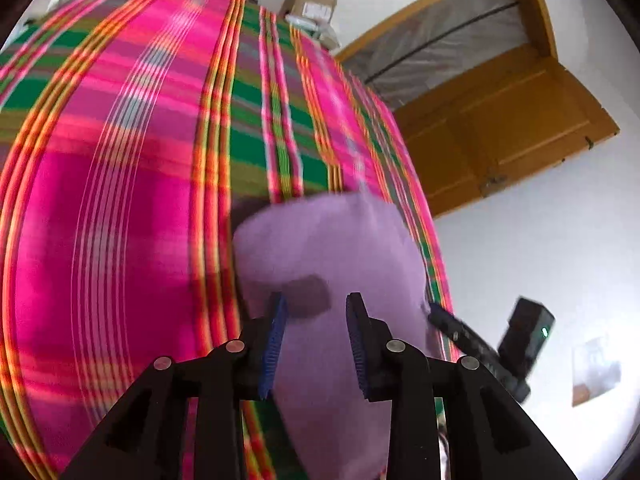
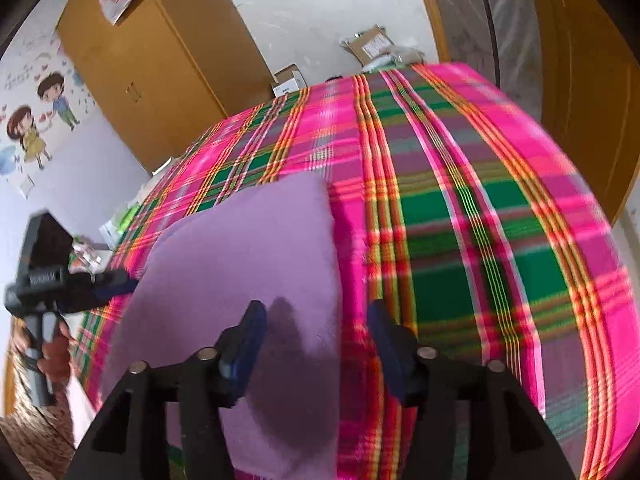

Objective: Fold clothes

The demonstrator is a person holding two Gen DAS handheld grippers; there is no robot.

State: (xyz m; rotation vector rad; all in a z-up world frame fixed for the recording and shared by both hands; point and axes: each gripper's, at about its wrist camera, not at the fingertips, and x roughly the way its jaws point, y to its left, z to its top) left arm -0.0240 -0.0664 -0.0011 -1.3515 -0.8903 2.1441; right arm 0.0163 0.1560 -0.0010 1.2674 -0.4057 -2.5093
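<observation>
While both tools stood released, the left tool [image 1: 316, 320] and right tool [image 2: 316, 332] each hovered over the near part of the lilac cloth [image 2: 256, 248], which lay flat at the near edge of the plaid-covered bed [image 2: 500, 220]. To fold well, I judged each tool should pinch a near corner squarely, lift together, and carry the edge evenly across so no crease skewed. The plaid sheet looked smooth. Beyond it stood a brown wardrobe [image 2: 152, 80], boxes [image 2: 372, 46] at the far edge, and a wooden door [image 1: 512, 128].
</observation>
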